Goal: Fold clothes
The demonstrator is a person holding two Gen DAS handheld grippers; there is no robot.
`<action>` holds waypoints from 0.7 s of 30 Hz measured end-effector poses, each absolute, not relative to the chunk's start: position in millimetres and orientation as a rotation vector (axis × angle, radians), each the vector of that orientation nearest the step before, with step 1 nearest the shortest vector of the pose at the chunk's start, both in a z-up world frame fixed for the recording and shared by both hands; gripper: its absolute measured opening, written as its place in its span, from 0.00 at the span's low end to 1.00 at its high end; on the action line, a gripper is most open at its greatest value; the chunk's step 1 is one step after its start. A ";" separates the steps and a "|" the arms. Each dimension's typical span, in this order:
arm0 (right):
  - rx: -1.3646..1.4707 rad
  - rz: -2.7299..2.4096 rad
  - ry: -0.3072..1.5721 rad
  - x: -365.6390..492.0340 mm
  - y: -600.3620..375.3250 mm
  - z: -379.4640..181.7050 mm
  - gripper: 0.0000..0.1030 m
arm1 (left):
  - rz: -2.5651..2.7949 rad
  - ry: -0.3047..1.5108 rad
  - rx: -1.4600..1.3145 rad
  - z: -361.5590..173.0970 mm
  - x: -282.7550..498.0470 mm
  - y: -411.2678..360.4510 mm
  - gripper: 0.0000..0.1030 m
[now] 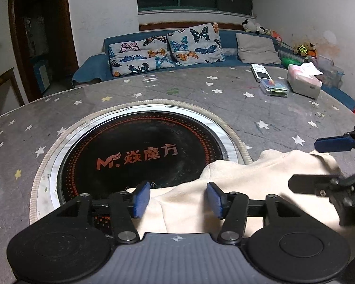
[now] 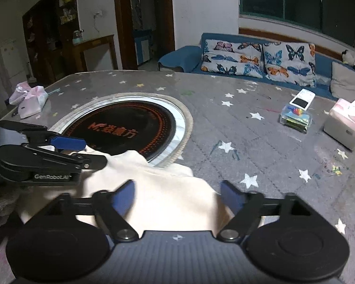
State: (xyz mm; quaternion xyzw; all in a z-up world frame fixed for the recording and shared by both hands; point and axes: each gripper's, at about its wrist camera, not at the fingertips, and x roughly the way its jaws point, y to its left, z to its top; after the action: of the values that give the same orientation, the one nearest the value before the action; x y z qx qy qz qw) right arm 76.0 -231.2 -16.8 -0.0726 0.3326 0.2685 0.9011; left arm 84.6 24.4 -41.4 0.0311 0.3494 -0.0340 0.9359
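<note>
Soft, light cream garment [image 1: 236,184] bunched beside round cooktop [image 1: 139,156]; likely best pinched at hems; both tools [image 1: 177,198] [image 2: 177,196] spread.

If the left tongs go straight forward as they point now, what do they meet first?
Most likely the cream cloth, which lies between and just ahead of the open left tongs. Beyond it comes the black round cooktop set in the table. Depth is unclear.

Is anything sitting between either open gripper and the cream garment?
Nothing visible does. The left gripper and right gripper both hang open right over the cream garment, with only cloth showing between their fingers.
</note>
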 end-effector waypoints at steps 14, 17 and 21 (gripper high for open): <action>-0.142 0.602 0.685 41.5 -214.4 -15.6 0.98 | -0.041 0.706 0.050 -31.2 62.0 28.6 0.87; -0.152 0.601 0.696 39.0 -212.2 -19.0 0.99 | -0.032 0.705 0.051 -30.0 57.6 29.3 0.90; -0.166 0.589 0.719 37.4 -209.1 -26.8 1.00 | -0.020 0.708 0.047 -28.5 53.8 30.9 0.93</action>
State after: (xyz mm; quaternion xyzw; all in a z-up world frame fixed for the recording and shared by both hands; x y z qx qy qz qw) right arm 37.4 -209.1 -26.8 -0.0797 0.3463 0.2839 0.8906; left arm 53.8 30.9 -28.5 0.0231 0.3465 -0.0099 0.9377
